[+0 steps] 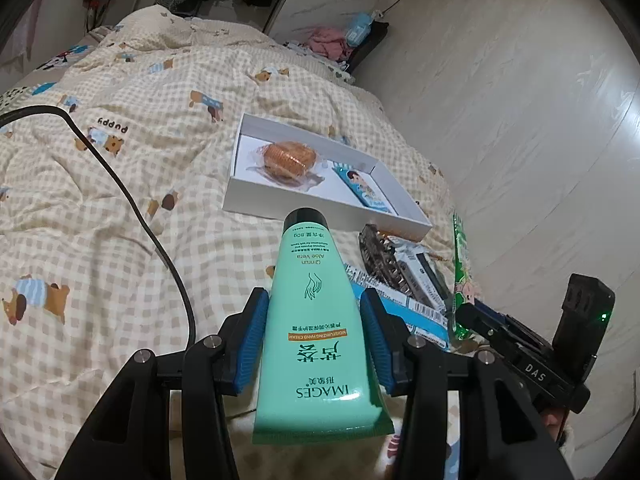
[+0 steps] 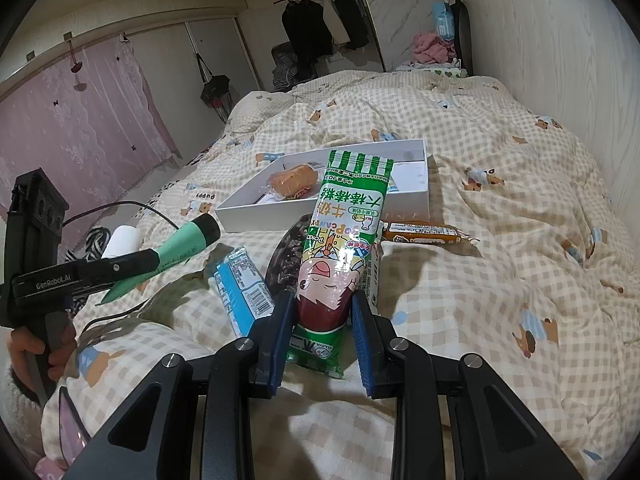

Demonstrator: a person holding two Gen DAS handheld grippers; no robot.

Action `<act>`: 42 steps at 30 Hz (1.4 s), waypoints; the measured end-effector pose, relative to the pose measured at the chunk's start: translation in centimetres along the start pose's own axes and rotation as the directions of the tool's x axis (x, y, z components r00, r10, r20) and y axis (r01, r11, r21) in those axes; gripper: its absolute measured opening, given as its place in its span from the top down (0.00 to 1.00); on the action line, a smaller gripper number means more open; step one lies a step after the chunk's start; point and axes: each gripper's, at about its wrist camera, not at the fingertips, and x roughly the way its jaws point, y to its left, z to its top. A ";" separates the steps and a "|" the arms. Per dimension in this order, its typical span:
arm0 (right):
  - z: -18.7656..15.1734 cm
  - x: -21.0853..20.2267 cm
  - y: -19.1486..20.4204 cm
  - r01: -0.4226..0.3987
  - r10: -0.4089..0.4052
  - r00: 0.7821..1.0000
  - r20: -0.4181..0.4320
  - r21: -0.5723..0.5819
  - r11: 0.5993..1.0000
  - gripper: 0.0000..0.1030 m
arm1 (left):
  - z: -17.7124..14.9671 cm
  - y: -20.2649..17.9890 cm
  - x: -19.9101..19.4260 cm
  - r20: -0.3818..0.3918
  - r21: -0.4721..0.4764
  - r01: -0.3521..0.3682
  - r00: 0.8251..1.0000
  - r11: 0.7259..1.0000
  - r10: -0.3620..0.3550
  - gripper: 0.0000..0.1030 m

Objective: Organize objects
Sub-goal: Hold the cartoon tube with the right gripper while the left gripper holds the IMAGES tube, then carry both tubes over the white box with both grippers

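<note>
My left gripper (image 1: 314, 300) is shut on a mint-green hand cream tube (image 1: 316, 320), its black cap pointing away toward the white box (image 1: 256, 204). In the right wrist view the same tube (image 2: 180, 246) hangs clear of the bed in the left gripper (image 2: 148, 260). My right gripper (image 2: 323, 300) is shut on the lower part of a green lollipop candy pack (image 2: 344, 232), which stands tilted over the bed. Inside the box lie a wrapped round pastry (image 1: 289, 159) and a blue cartoon packet (image 1: 368, 190).
On the checked quilt (image 1: 120, 240) near the box lie a dark hair brush (image 2: 286, 264), a blue barcode packet (image 2: 240, 284) and a brown snack bar (image 2: 424, 232). A black cable (image 1: 132, 200) crosses the bed. A wall (image 2: 560, 60) runs along the bed's right side.
</note>
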 end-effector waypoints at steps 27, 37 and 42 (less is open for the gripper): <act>1.1 -0.7 0.1 -0.048 0.048 0.999 -0.004 -0.005 0.999 0.70 | 1.3 0.1 2.8 -0.098 0.014 0.055 0.994 0.998 -0.054 0.52; 3.9 -0.4 0.3 -0.090 0.090 0.996 0.008 -0.026 0.996 0.70 | 3.3 0.7 0.6 0.014 -0.053 0.161 0.987 0.985 -0.161 0.52; 7.0 1.1 0.6 -0.100 0.102 0.994 0.036 -0.055 0.994 0.70 | 6.8 0.7 1.1 0.072 -0.056 0.171 0.983 0.984 -0.167 0.52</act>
